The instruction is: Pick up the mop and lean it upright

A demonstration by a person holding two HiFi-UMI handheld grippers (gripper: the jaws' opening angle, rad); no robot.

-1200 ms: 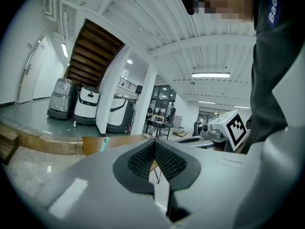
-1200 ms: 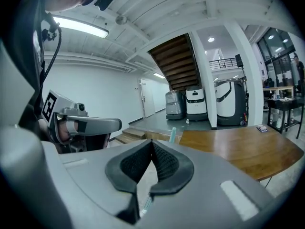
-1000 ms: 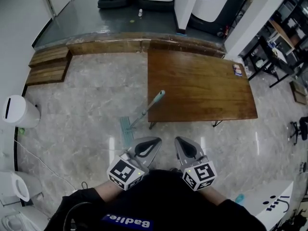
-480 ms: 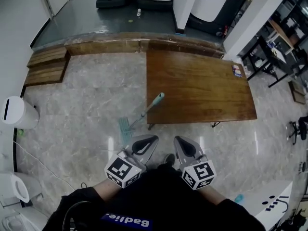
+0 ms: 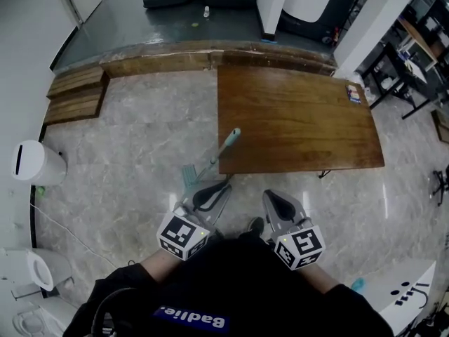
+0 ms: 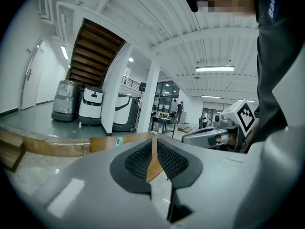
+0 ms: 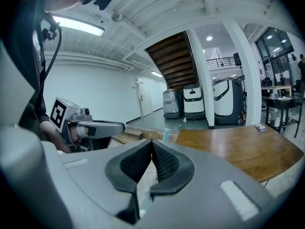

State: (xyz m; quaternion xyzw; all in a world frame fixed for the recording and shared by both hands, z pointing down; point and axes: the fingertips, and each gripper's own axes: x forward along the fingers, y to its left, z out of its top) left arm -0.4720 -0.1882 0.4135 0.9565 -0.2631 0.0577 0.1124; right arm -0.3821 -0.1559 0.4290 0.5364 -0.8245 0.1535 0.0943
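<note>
Left tool point(image 5: 222, 187) is seen with its jaws just having been opening to a narrow slit, nothing between them; the right tool point(image 5: 271, 196) is pressed together, empty. One mop point(image 5: 214, 158) is found just ahead, its head laid on the marbled floor point(image 5: 126, 153), its handle slanted up to the edge of the one wooden desk point(image 5: 295, 118). Three machines point(image 6: 90, 106) are parked beyond.

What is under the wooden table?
Only one thin dark leg shows past the table's near edge, above pale floor. The tabletop covers everything else beneath it, so I cannot tell what lies there.
</note>
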